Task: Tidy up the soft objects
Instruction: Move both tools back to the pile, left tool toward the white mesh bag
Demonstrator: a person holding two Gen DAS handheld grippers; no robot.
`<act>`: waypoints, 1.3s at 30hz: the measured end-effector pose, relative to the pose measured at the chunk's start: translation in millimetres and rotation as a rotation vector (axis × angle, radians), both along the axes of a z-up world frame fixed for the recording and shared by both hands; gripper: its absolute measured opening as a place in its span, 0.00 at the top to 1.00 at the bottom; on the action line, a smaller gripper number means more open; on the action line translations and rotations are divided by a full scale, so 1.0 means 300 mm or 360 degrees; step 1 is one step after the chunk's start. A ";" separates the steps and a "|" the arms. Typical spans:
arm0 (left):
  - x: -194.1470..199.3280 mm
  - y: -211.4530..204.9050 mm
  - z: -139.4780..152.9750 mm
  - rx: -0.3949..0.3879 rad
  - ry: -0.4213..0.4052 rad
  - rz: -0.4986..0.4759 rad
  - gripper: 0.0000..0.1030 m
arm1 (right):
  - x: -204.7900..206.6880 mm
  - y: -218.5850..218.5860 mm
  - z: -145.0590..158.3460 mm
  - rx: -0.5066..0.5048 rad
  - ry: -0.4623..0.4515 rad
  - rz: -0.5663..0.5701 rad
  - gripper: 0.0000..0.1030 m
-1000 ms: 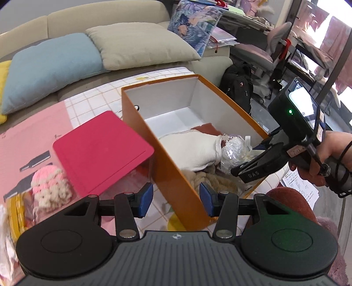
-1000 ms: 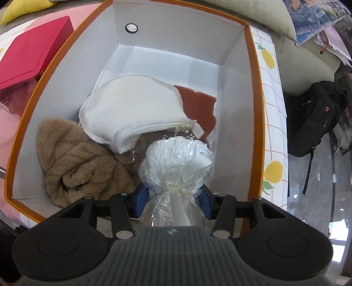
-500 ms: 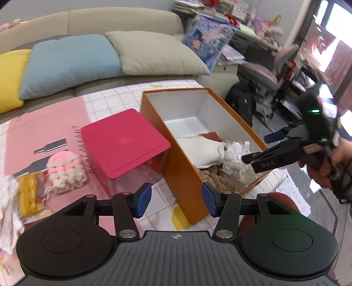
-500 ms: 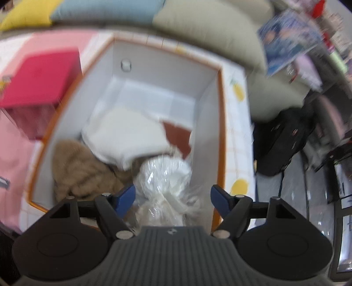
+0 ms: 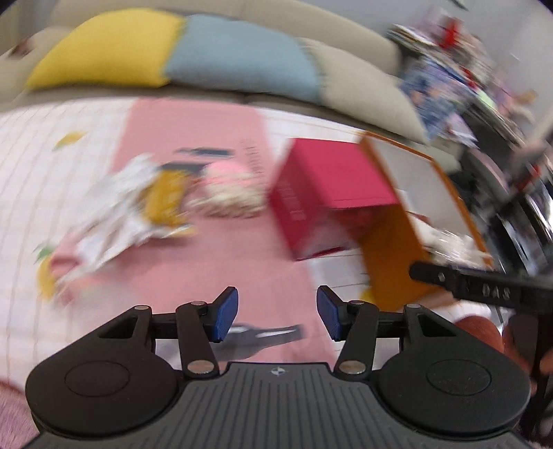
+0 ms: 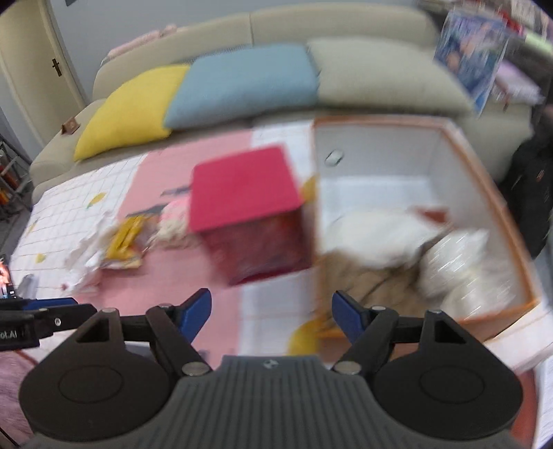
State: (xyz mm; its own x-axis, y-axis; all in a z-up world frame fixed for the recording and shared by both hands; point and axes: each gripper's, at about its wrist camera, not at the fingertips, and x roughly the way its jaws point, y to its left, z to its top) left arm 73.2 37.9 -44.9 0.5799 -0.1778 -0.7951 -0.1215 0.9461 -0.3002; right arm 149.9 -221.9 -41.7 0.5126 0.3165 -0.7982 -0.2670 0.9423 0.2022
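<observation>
Blue-padded and bare, the left tongs hang with jaws apart over the pink mat on the counter, nothing between them; their gap has just been widening a little. The right tongs also stand apart and empty above the counter edge, their jaws having just been opening. Everything is smeared by motion blur. Beyond the left tongs lie a crumpled white wrapper, a yellow packet touching it, and a pink-and-cream knitted piece just beside the packet, all on the mat. Right of these stands a red box with a flat red lid, close against the orange box. Inside that open white-lined box lie a tan fluffy cloth, a white soft bundle behind it, and a clear plastic bag at the right wall. Farthest off, a beige sofa carries yellow, blue and beige cushions
</observation>
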 end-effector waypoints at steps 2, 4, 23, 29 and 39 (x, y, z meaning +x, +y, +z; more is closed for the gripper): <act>-0.022 0.069 -0.028 -0.0007 0.0034 0.0129 0.34 | 0.000 0.060 -0.026 0.0016 0.0043 0.0034 0.26; -0.043 0.138 -0.062 -0.0043 0.0075 0.0267 0.33 | -0.009 0.128 -0.048 0.0004 0.0068 0.0074 0.26; -0.055 0.388 -0.320 -0.0088 0.0268 0.0760 0.28 | 0.001 0.448 -0.219 -0.0139 0.0214 0.0393 0.26; -0.035 0.357 -0.355 -0.0098 0.0289 0.0691 0.28 | 0.013 0.475 -0.251 -0.0154 0.0262 0.0400 0.26; 0.018 0.231 -0.352 0.0111 0.0327 0.0435 0.69 | 0.027 0.486 -0.285 -0.0172 0.0321 0.0402 0.26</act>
State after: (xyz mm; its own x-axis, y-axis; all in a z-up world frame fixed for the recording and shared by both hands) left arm 78.5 107.2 -150.4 0.4249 0.0209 -0.9050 -0.4242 0.8878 -0.1786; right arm 158.2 -76.0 -127.1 0.2568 0.3217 -0.9114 -0.4596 0.8702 0.1777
